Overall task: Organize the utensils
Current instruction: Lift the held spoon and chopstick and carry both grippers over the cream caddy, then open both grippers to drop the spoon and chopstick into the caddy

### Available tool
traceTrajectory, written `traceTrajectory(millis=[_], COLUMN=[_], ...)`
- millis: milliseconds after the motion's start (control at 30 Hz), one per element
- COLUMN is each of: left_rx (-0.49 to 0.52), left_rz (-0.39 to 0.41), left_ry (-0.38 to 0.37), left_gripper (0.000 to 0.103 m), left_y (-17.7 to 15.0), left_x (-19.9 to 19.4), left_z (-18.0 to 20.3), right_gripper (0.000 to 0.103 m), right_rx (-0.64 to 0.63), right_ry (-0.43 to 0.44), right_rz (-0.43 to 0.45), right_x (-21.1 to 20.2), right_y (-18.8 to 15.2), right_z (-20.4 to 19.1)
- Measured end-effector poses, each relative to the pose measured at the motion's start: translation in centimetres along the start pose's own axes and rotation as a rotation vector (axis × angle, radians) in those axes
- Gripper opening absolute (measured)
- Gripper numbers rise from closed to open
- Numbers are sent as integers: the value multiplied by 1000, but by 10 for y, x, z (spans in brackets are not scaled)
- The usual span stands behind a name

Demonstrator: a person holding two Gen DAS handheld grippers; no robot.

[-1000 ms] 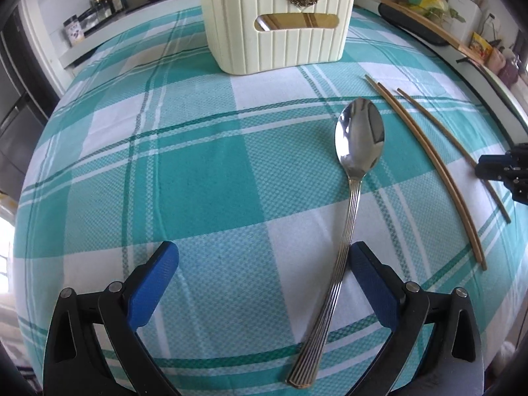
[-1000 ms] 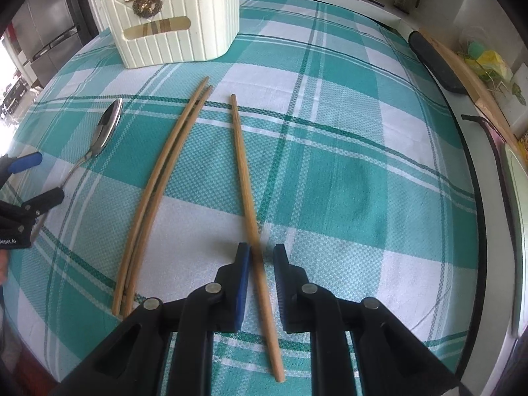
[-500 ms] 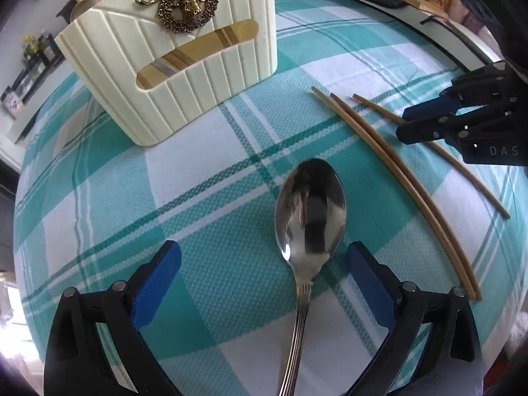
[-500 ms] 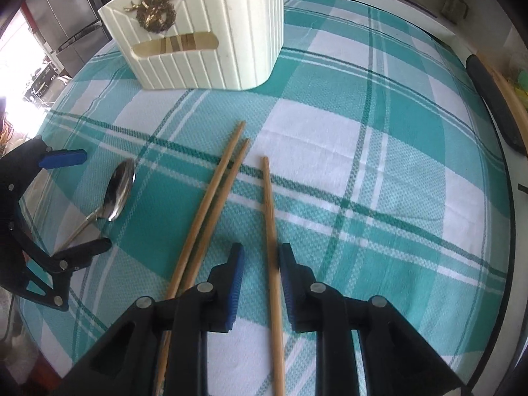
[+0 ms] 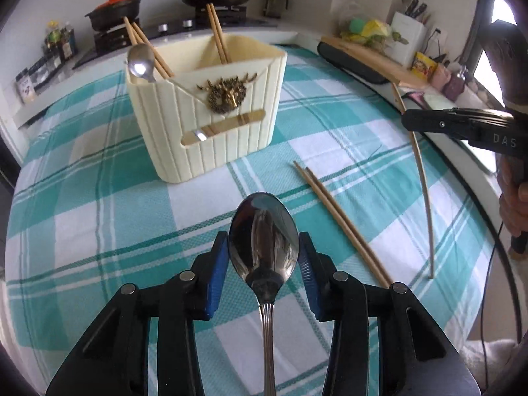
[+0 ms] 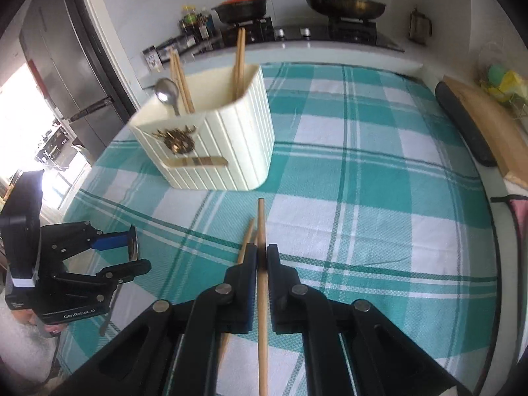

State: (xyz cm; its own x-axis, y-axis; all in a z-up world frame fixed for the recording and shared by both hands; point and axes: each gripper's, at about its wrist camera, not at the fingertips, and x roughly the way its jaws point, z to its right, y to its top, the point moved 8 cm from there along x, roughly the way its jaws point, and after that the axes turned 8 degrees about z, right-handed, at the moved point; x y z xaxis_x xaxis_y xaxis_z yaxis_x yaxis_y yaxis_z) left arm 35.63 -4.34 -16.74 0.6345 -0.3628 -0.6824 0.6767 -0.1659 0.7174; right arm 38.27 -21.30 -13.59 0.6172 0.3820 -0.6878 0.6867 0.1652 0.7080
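My left gripper (image 5: 264, 257) is shut on a steel spoon (image 5: 264, 237) by its bowl and holds it off the checked cloth. My right gripper (image 6: 261, 257) is shut on one wooden chopstick (image 6: 261, 231) and holds it lifted; it also shows in the left wrist view (image 5: 419, 165). A pair of chopsticks (image 5: 340, 221) lies on the cloth between the grippers. The cream utensil holder (image 5: 211, 112) stands ahead, holding a spoon (image 5: 140, 62) and several chopsticks (image 5: 216, 33). The holder also shows in the right wrist view (image 6: 211, 145).
The table (image 5: 99, 171) has a teal and white checked cloth. A dark roll and a wooden board (image 6: 475, 128) lie at its right edge. A stove with pans (image 6: 343, 6) and jars stands behind. A fridge (image 6: 62, 66) is at the left.
My left gripper closed on the spoon's bowl and lifted it. My right gripper closed on the single chopstick and raised it. Both views now tilt up toward the holder.
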Motion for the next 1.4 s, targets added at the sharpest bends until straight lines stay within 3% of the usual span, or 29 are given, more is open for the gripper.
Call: traceTrajectory(millis=[167, 400, 733, 933, 1200, 1300, 1400], left_rx=[-59, -120, -179, -159, -185, -220, -258], left_rz=[131, 241, 329, 427, 550, 549, 499], left_ry=[-23, -32, -104, -41, 89, 119, 144], left_gripper=[42, 42, 41, 41, 42, 42, 41], left_y=[15, 43, 106, 170, 239, 243, 237], left_x=[-58, -94, -145, -167, -137, -106, -69], left_z=[-10, -22, -42, -54, -78, -90, -104], right_gripper=[6, 6, 6, 6, 6, 6, 6], right_rx=[-88, -100, -53, -81, -50, -59, -68], right_ry=[-9, -34, -30, -41, -40, -41, -48], right_rz=[178, 345, 430, 460, 569, 590, 550], right_x=[-66, -100, -114, -114, -87, -63, -27], right_y=[27, 61, 128, 173, 232, 239, 232], right_z=[-23, -38, -34, -38, -43, -45, -43])
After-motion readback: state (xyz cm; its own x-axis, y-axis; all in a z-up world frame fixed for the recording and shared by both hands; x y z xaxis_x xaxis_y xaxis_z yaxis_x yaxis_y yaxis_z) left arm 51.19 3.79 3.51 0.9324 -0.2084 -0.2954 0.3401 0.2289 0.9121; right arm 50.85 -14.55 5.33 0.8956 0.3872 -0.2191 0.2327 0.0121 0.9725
